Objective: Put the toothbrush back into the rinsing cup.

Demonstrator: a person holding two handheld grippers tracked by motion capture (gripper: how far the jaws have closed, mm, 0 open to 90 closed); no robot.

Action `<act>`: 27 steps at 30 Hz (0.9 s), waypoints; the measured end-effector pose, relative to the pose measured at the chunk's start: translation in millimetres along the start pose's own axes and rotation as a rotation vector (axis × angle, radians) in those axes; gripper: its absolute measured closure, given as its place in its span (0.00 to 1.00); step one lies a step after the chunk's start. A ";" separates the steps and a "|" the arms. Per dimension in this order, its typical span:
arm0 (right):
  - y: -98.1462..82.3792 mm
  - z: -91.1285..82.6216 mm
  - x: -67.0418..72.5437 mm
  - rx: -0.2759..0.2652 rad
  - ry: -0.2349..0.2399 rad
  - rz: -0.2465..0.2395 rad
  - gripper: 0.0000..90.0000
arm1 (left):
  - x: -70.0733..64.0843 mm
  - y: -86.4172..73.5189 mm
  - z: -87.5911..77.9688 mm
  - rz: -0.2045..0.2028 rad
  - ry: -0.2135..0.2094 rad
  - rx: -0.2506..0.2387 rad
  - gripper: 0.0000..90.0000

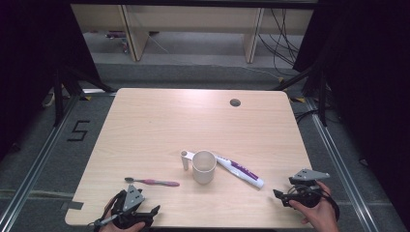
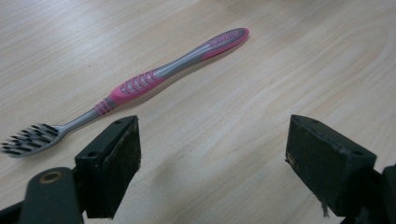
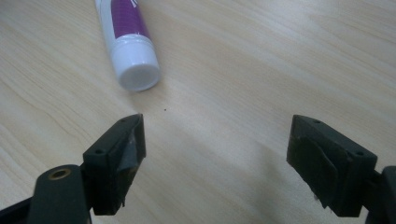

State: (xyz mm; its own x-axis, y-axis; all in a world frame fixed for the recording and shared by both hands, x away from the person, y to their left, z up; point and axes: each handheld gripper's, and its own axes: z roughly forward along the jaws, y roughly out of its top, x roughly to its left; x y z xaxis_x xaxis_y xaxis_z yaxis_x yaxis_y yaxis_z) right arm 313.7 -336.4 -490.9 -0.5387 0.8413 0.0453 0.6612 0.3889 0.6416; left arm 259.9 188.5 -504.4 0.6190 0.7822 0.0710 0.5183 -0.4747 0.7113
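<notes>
The toothbrush [image 1: 152, 182] lies flat on the table [image 1: 159, 125], bristle end toward my left, pink handle end pointing toward the mug [image 1: 203, 167]. The toothpaste tube [image 1: 240, 171] lies on the other side of that mug, slanting from beside the mug down toward my right hand, its white cap at the nearer end.

My left tool [image 1: 145, 212] sits at the near edge of the table, just short of the toothbrush and a little to the left of its middle. In the left gripper view the toothbrush [image 2: 140, 83] runs slantwise above my left tool [image 2: 212, 158]: the dark bristles are beyond the left-hand jaw, and the handle climbs away to the upper right. The jaws stand wide apart with only bare wood between them; nothing touches the pads. This close view gives me the ribbed pink grip and the grey neck, which the high view leaves as a thin streak.

My right tool [image 1: 283, 197] is held at the right near corner, close to the tube's cap but apart from it. In the right gripper view the toothpaste tube's [image 3: 128, 42] round white cap faces me beyond the left-hand jaw of my right tool [image 3: 215, 154], and the purple label runs off the top. These jaws are spread wide too, holding nothing.

The high view adds what the two close ones miss: the white mug standing upright between the two things, with its handle on the left.
</notes>
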 end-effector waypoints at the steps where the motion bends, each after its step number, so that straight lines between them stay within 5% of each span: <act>1: 0.0 0.0 0.0 0.000 0.000 0.000 0.23 | 0.0 0.0 0.0 0.000 0.000 0.000 0.20; 17: -0.2 0.4 -4.2 -0.017 0.003 -0.002 0.25 | 4.9 19.1 12.4 -0.095 -0.038 -0.065 0.25; 20: -0.4 0.5 -4.9 -0.015 -0.002 -0.005 0.26 | 7.8 25.5 14.3 -0.092 -0.035 -0.070 0.29; 23: 0.1 -1.4 -1.8 -0.008 0.012 0.054 0.26 | 9.0 32.2 17.3 -0.085 -0.039 -0.078 0.34; 27: 0.1 -1.0 -5.6 -0.013 0.016 0.010 0.26 | 9.5 42.3 24.7 -0.077 -0.049 -0.088 0.40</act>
State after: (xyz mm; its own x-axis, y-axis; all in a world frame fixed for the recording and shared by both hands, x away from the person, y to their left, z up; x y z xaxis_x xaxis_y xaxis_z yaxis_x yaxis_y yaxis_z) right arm 316.2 -341.4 -490.3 -0.5400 0.8392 0.0640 0.6599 0.3749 0.6512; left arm 302.3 165.9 -490.9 0.6084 0.7934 -0.0190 0.5130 -0.3748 0.7722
